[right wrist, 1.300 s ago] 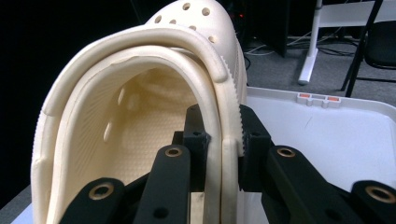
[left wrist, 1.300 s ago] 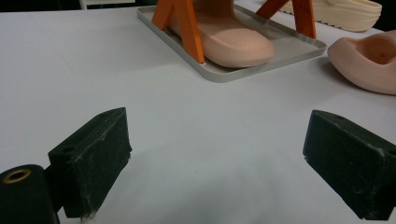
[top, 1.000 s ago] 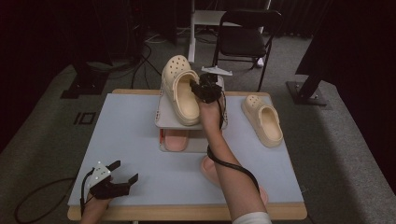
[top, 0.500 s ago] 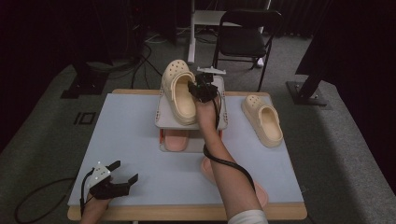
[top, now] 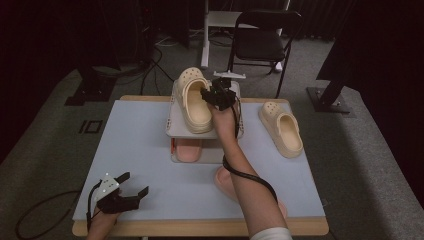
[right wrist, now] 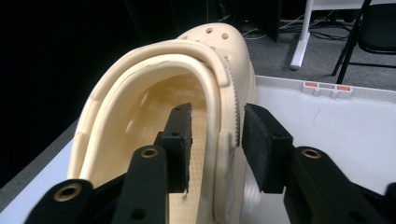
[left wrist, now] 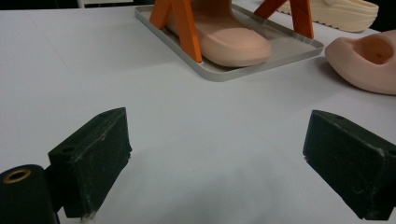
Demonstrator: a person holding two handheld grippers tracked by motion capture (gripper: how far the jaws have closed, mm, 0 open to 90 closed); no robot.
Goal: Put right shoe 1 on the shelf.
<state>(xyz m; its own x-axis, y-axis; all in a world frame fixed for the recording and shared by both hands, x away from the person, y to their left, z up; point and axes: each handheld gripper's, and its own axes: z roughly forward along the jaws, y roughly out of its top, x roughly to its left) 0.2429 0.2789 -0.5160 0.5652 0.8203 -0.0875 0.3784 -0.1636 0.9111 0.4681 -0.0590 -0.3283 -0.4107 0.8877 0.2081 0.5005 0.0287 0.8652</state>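
We find the right gripper over the top shelf of the small rack at the far middle of the table, at the side of the cream clog that lies on that shelf with its toe pointing away from the person. In the right gripper view the jaws straddle the clog's side wall: one pad stands inside the shoe, the other outside it. A narrow gap shows between each pad and the wall, so we record the jaws as having just been opening, parted around the wall and no longer pinching it. The clog rests on the shelf.

The left gripper sits low at the near left corner of the table, well apart from the rack. In the left gripper view its jaws stand spread wide with nothing between them, the bare tabletop beneath.

On the rack's lower tray we note a pink shoe between orange legs. A second pink shoe lies on the table just beside the tray. A second cream clog lies on the table to the right of the rack, apart from it.
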